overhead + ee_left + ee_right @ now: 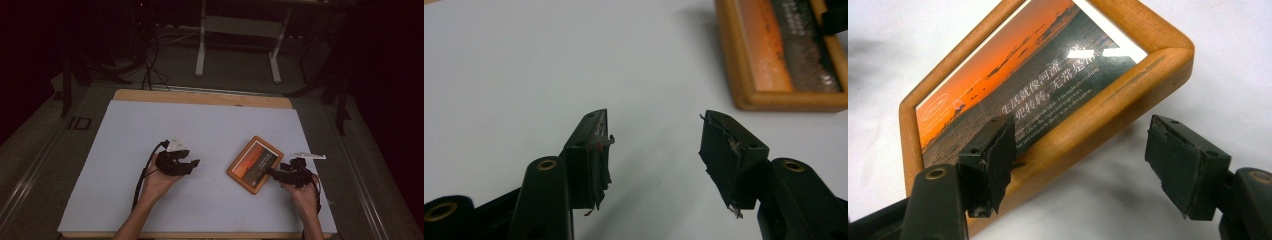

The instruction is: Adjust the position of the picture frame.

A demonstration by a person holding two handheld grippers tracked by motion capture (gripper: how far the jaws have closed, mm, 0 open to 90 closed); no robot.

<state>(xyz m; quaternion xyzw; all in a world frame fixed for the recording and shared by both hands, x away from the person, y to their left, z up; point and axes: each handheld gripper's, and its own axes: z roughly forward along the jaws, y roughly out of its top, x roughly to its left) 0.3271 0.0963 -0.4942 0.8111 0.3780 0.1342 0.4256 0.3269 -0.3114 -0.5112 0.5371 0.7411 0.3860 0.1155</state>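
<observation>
The right gripper (274, 173) sits at the near right of the table, its jaws spread wide around one edge of the frame (255, 164). In the right gripper view (1078, 165) one pad hangs over the glass and wooden rim, the other stands off to the side over bare cloth; neither presses on the wood, so nothing is gripped. The frame (1048, 100) lies flat on the white cloth (200, 130), turned at an angle, showing an orange sunset picture with pale lettering. The left gripper (196, 163) is well apart from it, near the middle of the table, held in the left hand (159, 181). Its jaws stand open with nothing between them, and in the left gripper view (654, 150) the frame (744, 75) lies beyond them, off to one side.
</observation>
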